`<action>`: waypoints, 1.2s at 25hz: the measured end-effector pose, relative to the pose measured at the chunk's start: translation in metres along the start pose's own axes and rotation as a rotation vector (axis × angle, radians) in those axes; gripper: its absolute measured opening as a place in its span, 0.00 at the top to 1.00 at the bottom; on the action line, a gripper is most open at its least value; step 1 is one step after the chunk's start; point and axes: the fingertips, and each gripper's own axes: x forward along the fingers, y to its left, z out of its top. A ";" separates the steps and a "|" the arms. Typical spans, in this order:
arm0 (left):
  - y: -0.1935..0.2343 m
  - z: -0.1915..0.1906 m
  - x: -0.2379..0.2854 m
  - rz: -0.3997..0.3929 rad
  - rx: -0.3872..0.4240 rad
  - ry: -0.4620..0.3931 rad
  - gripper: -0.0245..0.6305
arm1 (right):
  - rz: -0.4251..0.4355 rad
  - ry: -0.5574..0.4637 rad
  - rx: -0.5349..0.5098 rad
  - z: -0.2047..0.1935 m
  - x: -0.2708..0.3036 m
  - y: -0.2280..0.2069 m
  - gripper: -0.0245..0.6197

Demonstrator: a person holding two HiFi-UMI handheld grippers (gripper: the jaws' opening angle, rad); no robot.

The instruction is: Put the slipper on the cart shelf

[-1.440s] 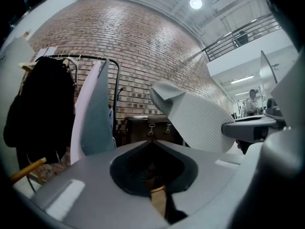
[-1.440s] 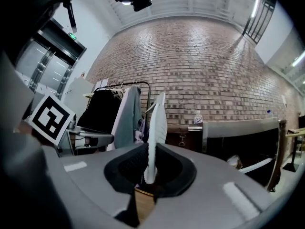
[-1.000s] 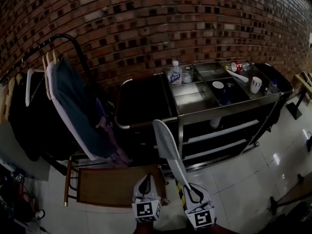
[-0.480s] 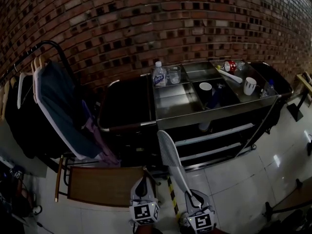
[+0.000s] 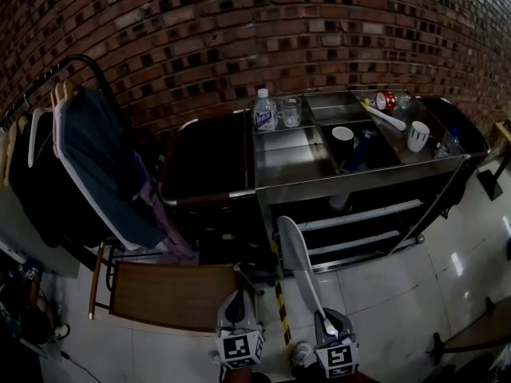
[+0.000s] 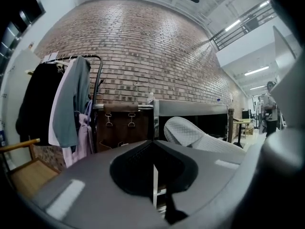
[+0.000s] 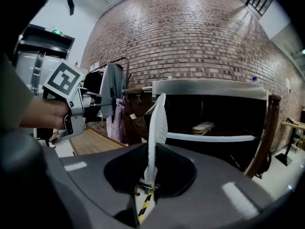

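A white slipper [image 5: 297,258] sticks up edge-on from my right gripper [image 5: 327,325], whose jaws are shut on its heel end. In the right gripper view the slipper [image 7: 157,128] stands in front of the steel cart, level with the white-edged cart shelf [image 7: 214,138]. Another pale slipper [image 7: 203,127] lies on that shelf. My left gripper [image 5: 237,316] hangs beside it on the left, jaws shut with nothing between them. In the left gripper view the held slipper [image 6: 188,131] shows to the right, before the cart [image 6: 190,108].
The cart's steel top [image 5: 297,162] carries a bottle [image 5: 263,110], a glass and cups. A dark trolley [image 5: 209,162] adjoins it on the left. A clothes rack [image 5: 96,162] and a wooden chair [image 5: 172,295] stand left. Yellow-black tape [image 5: 281,308] marks the floor.
Both grippers have sunk lower in the head view. The right one has carried the slipper down and toward the cart's lower shelves.
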 end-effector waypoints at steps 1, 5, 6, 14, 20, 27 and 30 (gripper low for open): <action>0.000 -0.002 -0.001 0.001 0.003 0.003 0.94 | -0.005 0.006 0.008 -0.002 0.001 -0.002 0.90; 0.003 -0.005 0.001 0.005 0.006 0.010 0.94 | -0.014 0.025 0.045 -0.008 0.011 -0.011 0.90; 0.003 -0.004 0.002 0.005 0.007 0.009 0.94 | -0.017 0.027 0.057 -0.008 0.015 -0.014 0.90; 0.009 -0.005 0.008 0.031 0.009 -0.005 0.94 | -0.023 0.037 0.069 -0.001 0.042 -0.033 0.90; 0.009 0.002 0.013 0.032 -0.014 -0.013 0.94 | -0.019 0.060 0.120 -0.003 0.073 -0.045 0.90; 0.017 -0.005 0.030 0.065 -0.035 -0.006 0.94 | 0.013 0.047 0.167 0.020 0.131 -0.065 0.90; 0.020 -0.010 0.037 0.068 -0.054 0.008 0.94 | 0.027 0.046 0.211 0.030 0.151 -0.074 0.90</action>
